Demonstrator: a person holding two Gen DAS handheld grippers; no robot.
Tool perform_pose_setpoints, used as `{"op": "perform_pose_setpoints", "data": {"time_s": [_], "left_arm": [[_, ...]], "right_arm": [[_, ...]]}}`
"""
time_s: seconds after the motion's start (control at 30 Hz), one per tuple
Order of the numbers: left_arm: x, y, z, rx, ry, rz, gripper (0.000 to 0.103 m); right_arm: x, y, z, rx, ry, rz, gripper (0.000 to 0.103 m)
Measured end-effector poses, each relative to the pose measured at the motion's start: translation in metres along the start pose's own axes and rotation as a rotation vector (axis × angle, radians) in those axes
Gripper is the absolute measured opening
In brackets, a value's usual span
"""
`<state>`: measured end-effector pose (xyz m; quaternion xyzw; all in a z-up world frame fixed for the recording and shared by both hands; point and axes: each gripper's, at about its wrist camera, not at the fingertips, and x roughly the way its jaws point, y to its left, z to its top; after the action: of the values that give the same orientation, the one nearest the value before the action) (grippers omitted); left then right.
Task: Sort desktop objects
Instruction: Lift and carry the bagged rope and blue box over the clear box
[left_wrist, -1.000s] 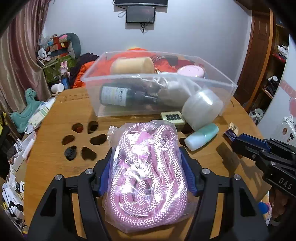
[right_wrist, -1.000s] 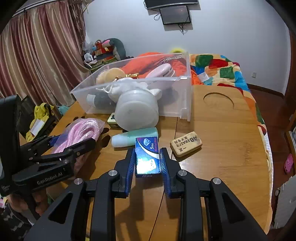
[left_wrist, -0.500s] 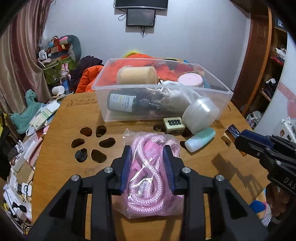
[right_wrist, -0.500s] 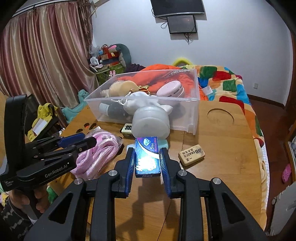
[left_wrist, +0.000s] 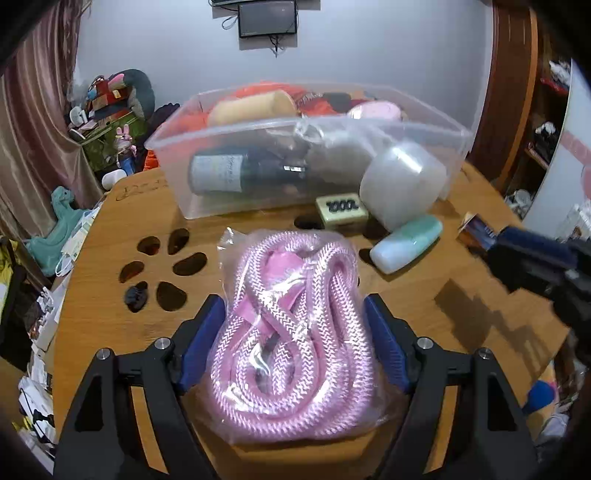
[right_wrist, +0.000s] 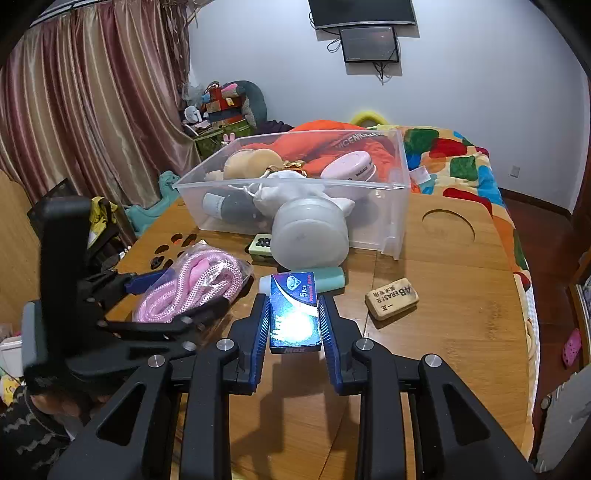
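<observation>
On the wooden table (left_wrist: 461, 302), my left gripper (left_wrist: 295, 325) is opening, jaws wide around the bagged pink rope (left_wrist: 295, 332). My right gripper (right_wrist: 293, 314) clamps a small blue box (right_wrist: 294, 310)

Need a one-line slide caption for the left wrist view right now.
Left claw opening around the bagged pink braided rope on the wooden table, before the clear plastic bin.
</observation>
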<state>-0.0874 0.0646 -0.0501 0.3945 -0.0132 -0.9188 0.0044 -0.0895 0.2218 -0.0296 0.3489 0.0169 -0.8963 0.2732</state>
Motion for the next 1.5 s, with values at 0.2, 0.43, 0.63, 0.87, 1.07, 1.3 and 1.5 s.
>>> {"op": "perform_pose_setpoints", "data": {"time_s": [0.2, 0.43, 0.63, 0.87, 1.07, 1.3, 1.5], "left_arm": [[-0.002, 0.002, 0.0, -0.006, -0.025, -0.031, 0.067], [-0.025, 0.022, 0.007, -0.074, -0.068, -0.07, 0.056], [-0.036, 0.028, 0.013, -0.088, -0.089, -0.089, 0.056], [-0.051, 0.039, 0.019, -0.106, -0.126, -0.098, 0.056], [-0.067, 0.041, 0.041, -0.083, -0.186, -0.085, 0.056], [-0.072, 0.045, 0.068, -0.068, -0.238, -0.069, 0.056], [-0.07, 0.05, 0.086, -0.076, -0.263, -0.069, 0.056]], "right_arm": [[0.0, -0.001, 0.002, 0.003, -0.002, -0.002, 0.025], [-0.008, 0.005, 0.017, -0.03, -0.038, -0.01, 0.025], [-0.007, 0.011, 0.027, -0.045, -0.055, -0.009, 0.025], [-0.002, 0.019, 0.033, -0.061, -0.056, -0.005, 0.025], [-0.003, 0.019, 0.044, -0.065, -0.075, -0.003, 0.025], [-0.005, 0.016, 0.062, -0.077, -0.103, -0.014, 0.025], [0.001, 0.012, 0.077, -0.09, -0.109, -0.017, 0.025]]}}
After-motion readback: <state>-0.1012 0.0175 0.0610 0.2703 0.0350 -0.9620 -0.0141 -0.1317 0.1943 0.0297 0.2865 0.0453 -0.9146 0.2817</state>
